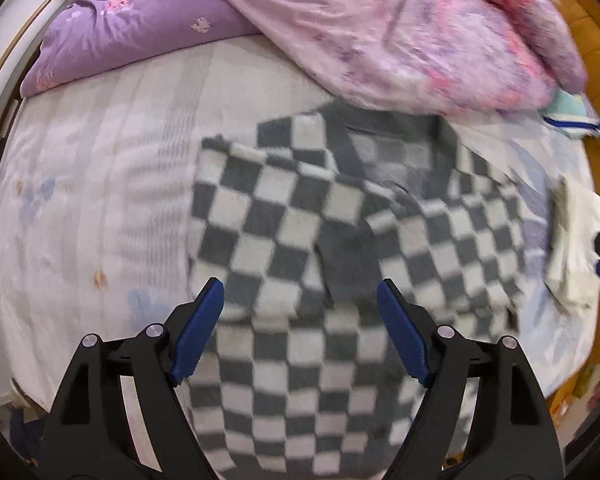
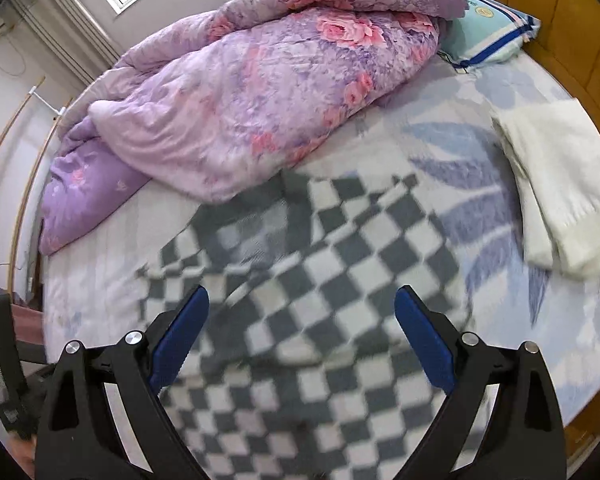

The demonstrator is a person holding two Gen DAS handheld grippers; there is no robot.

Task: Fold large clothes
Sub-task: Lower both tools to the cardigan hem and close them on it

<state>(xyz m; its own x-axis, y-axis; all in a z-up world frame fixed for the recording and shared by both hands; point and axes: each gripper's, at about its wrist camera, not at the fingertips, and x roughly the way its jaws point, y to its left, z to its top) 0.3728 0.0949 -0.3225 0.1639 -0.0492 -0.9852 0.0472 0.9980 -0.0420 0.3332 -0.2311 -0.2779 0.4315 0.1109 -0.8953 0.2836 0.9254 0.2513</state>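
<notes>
Spread flat across the bed: checked sweater, sleeves crossed inward. Above it, left gripper and right gripper, both released, nothing grasped. Likely risk: a careless pinch catching the sheet too, dragging folds loose.

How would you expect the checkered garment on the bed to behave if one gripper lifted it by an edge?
The checkered garment probably droops limply: it already lies creased and overlapped on the bed. Its fuzzy knit looks thick, so likely grippy rather than slippery.
</notes>
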